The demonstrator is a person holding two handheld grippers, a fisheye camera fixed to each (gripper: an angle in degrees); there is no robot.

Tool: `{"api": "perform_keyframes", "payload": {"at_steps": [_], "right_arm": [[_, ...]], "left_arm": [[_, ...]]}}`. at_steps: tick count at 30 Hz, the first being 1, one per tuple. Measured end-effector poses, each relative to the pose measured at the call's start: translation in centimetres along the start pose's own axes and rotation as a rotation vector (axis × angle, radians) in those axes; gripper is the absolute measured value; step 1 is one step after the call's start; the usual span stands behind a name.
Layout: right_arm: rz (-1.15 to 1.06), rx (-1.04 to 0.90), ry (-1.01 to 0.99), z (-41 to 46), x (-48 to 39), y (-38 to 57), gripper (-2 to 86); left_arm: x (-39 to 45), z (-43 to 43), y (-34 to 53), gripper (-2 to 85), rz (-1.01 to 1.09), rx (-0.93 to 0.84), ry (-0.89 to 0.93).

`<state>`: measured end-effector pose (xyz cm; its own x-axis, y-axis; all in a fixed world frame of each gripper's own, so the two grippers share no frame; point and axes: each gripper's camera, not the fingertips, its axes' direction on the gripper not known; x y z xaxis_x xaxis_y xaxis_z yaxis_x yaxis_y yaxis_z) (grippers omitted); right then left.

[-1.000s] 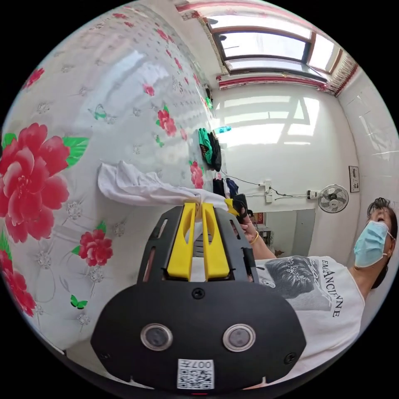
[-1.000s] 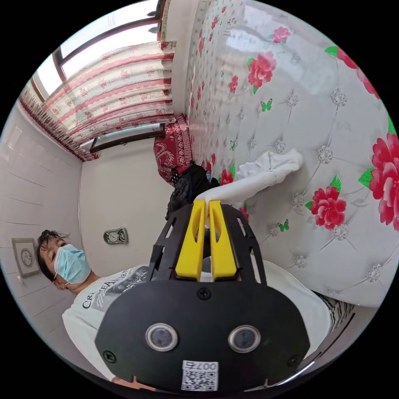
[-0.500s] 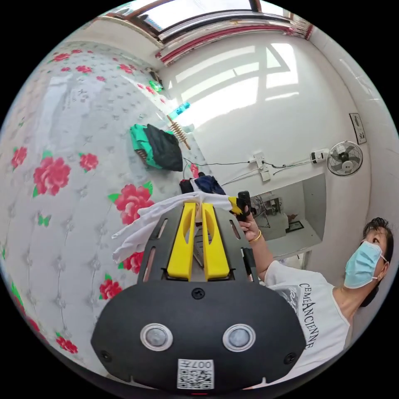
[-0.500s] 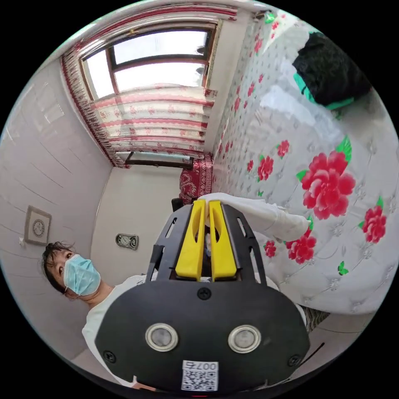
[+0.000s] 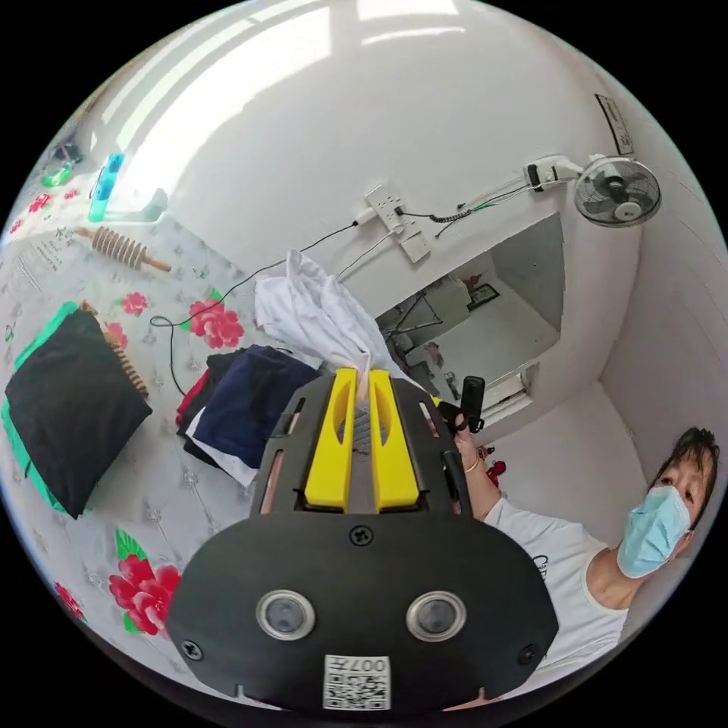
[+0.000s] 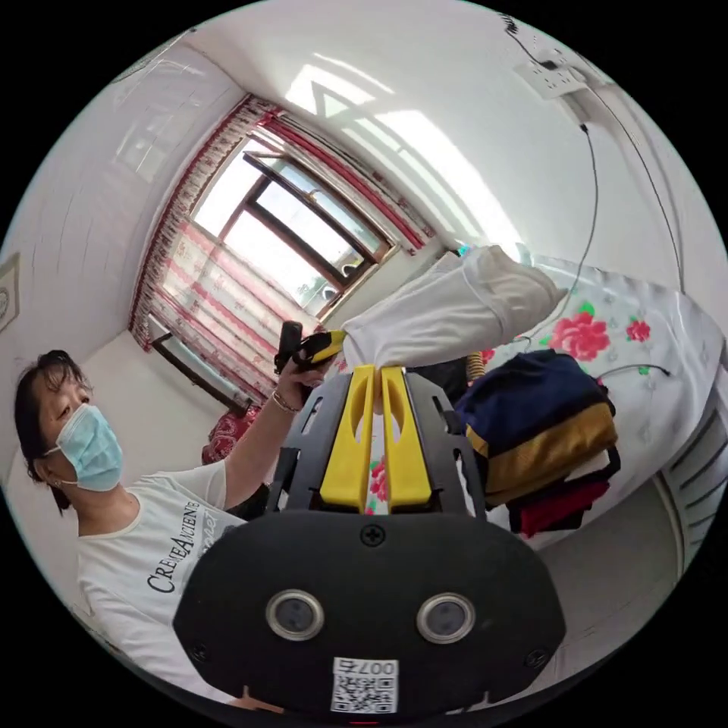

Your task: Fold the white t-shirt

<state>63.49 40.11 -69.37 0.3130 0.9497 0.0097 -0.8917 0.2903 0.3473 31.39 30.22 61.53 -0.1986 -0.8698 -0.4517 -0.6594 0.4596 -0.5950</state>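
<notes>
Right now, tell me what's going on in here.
A person holds a two-jaw tool in each hand and has a white t-shirt lifted off the bed between them. The left tool is clamped on one part of the shirt and the right tool on another, so the cloth hangs bunched in the air rather than spread flat. Below it, on the flowered bedcover, sits a pile of dark clothes. No fold shows in the shirt.

A flowered bed [image 5: 163,523] is seen, on which a black-and-green fold [image 5: 68,413], a clothes pile [image 5: 243,406] and a cable [image 5: 171,334] are laid.
</notes>
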Motion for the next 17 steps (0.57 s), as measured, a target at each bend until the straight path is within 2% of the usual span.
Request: {"api": "perform_keyframes", "payload": {"at_steps": [3, 5, 8, 12, 14, 17], "right_arm": [[0.185, -0.107, 0.173, 4.8, 5.4, 4.5, -0.1], [0.257, -0.162, 0.166, 7.3, 7.1, 7.4, -0.1], [0.279, -0.108, 0.085, 8.7, 6.6, 11.1, 0.0], [0.142, -0.105, 0.177, 10.7, 1.6, 14.3, -0.1], [0.024, -0.194, 0.247, 13.3, -1.2, 15.3, -0.1], [-0.194, -0.433, 0.366, 20.6, -5.5, 17.6, -0.1]], "left_arm": [[-6.7, 4.8, 2.7, 1.1, -0.197, -0.070, -0.114], [-9.7, 5.5, 5.4, 2.8, -0.292, -0.080, -0.153], [-11.1, 4.5, 10.4, 4.2, -0.307, -0.068, -0.258], [-10.2, 2.6, 20.3, 4.5, -0.316, -0.110, -0.529], [-9.6, 2.4, 25.6, 4.6, -0.366, -0.132, -0.642], [-8.1, 2.7, 34.7, 4.8, -0.476, -0.172, -0.782]]}}
